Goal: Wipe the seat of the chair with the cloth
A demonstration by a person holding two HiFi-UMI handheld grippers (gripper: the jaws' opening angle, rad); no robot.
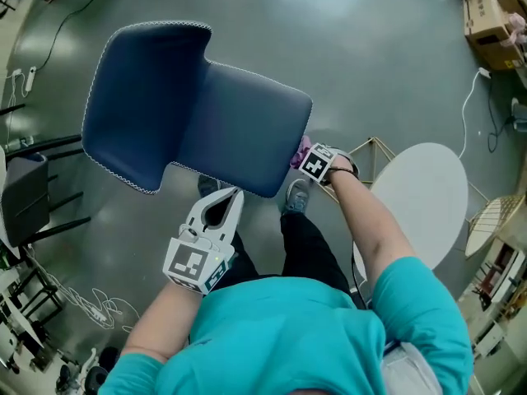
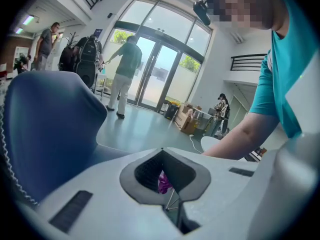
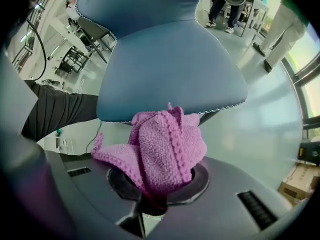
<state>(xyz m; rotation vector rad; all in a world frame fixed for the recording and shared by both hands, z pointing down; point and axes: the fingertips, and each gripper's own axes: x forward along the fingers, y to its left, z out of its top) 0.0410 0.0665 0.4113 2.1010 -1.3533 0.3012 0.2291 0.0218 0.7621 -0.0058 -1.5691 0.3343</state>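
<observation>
R gripper (image 3: 153, 200): jaws clamped on the bunched pink cloth (image 3: 167, 146), which sits at the front rim of the seat (image 3: 170, 69), not yet on top (contact w/ rim unclear). Seat runs straight ahead from the jaws toward the backrest (image 1: 144, 97), so the wipe prob. goes up & forward. L gripper (image 1: 230, 198): jaws together, empty, beside the seat's near edge, farther from the cloth; no container in play.

Glossy grey floor (image 1: 370, 48); glass doors (image 2: 155, 74) (daylight outside).
</observation>
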